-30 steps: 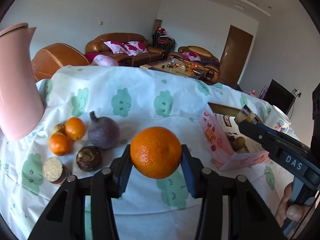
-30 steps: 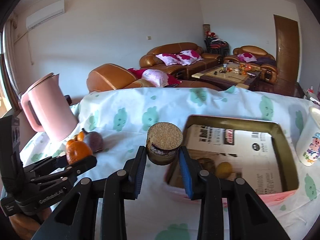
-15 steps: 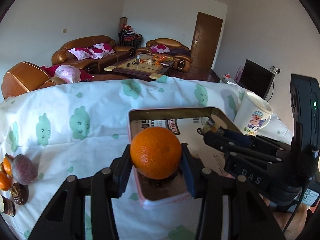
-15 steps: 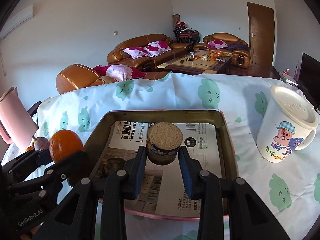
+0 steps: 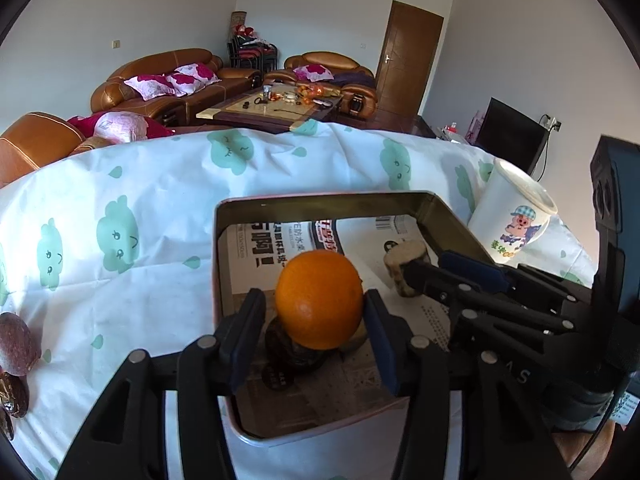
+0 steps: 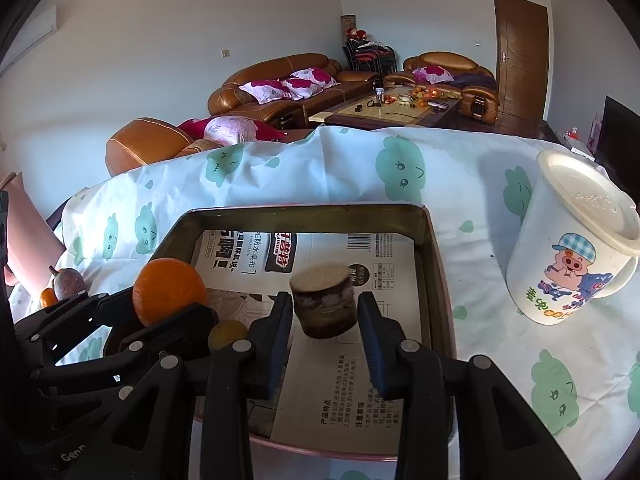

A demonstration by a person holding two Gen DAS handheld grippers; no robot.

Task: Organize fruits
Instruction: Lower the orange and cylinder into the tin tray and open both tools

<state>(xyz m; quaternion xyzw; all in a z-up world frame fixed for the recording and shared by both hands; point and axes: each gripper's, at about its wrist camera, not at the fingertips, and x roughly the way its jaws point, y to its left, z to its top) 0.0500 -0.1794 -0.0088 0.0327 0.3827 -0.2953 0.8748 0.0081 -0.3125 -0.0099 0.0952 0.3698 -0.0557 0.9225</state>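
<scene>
A metal tin box lined with printed paper stands on the cloud-print tablecloth. My left gripper holds an orange over the box's near left part; its jaws have widened and a gap shows on the left side. A dark fruit lies under the orange. My right gripper is around a cut brown fruit piece with a pale flat top over the box, with small gaps at both pads. A small yellow fruit lies in the box. The orange also shows in the right wrist view.
A white lidded pig mug stands right of the box. A purple fruit, small oranges and a pink kettle are on the left of the table. Sofas lie beyond.
Both grippers moved right from the fruit pile to above the box and lowered into it. Both sets of jaws have opened slightly around their fruits.
</scene>
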